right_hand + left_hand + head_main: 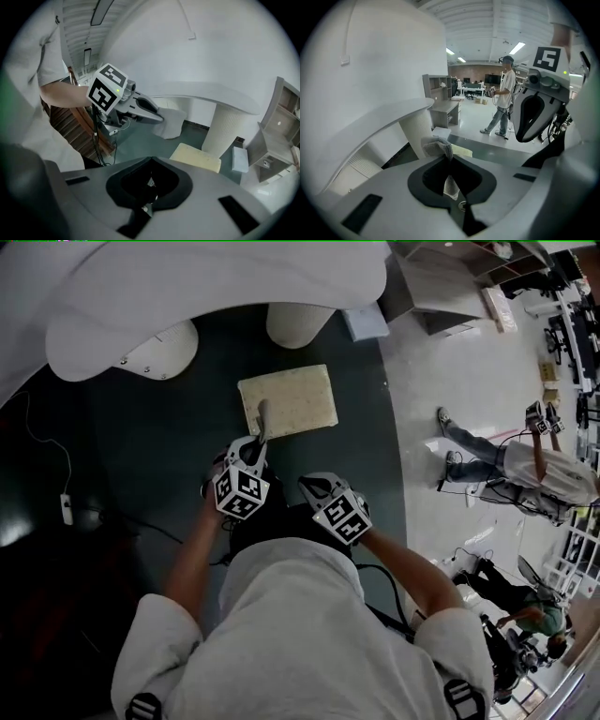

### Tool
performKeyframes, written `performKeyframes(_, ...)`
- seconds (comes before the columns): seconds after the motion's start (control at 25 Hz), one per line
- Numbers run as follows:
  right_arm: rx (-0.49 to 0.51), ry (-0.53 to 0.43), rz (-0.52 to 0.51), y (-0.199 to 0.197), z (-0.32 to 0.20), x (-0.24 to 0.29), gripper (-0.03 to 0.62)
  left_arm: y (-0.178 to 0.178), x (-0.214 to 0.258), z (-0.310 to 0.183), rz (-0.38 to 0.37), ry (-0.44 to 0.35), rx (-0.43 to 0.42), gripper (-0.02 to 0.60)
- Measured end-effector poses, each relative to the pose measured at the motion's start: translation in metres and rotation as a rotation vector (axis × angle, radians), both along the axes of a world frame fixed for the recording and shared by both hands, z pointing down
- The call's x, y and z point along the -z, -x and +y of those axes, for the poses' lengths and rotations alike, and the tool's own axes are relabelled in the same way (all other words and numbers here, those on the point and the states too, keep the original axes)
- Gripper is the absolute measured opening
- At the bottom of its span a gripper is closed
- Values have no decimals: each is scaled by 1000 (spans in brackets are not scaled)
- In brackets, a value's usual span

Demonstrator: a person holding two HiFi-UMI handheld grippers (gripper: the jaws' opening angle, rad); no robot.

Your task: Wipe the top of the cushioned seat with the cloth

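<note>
Cloth [436, 146] in left claw [449, 159]

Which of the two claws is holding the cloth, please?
The left claw: the grey cloth is pinched between its jaws and hangs from them. The right claw is shut and empty.

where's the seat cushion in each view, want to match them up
Head view: seat at upper centre, ahead of both hand-held grippers.
Left gripper view: seat at centre, a pale sliver behind the cloth.
Right gripper view: seat right of centre, above the jaws.
Shared landmark: the ribbed white column just beyond the seat.
</note>
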State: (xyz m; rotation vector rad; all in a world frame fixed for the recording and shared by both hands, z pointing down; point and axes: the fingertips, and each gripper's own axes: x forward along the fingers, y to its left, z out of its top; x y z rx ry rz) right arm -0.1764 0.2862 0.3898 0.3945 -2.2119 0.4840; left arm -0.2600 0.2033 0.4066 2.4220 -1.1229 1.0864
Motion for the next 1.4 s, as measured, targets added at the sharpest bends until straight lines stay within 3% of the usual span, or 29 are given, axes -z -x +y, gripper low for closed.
performKeyframes(0.36, -161, 102, -1, 21, -58, -92, 9, 44, -89, -55, -78, 48, 48, 26)
performKeyframes(0.56, -202, 103, -9, 31, -100, -148, 9, 46, -148, -85, -213, 53, -32, 26)
performKeyframes(0.64, -272, 108, -45, 31, -115, -162, 9, 41, -170, -90, -264, 54, -79, 26)
performKeyframes(0.84, -452, 146, -123, 22, -135, -200, 9, 32, -220, -99, -293, 123, -109, 26)
performKeyframes(1.0, -534, 213, -177, 23, -132, -229, 9, 51, -245, -122, -398, 141, -167, 26)
performKeyframes(1.28, -575, 225, -193, 14, -143, -258, 9, 99, -262, -203, -615, 39, -90, 26)
performKeyframes(1.4, -585, 219, -199, 8, -153, -259, 9, 112, -278, -217, -686, 53, -68, 26)
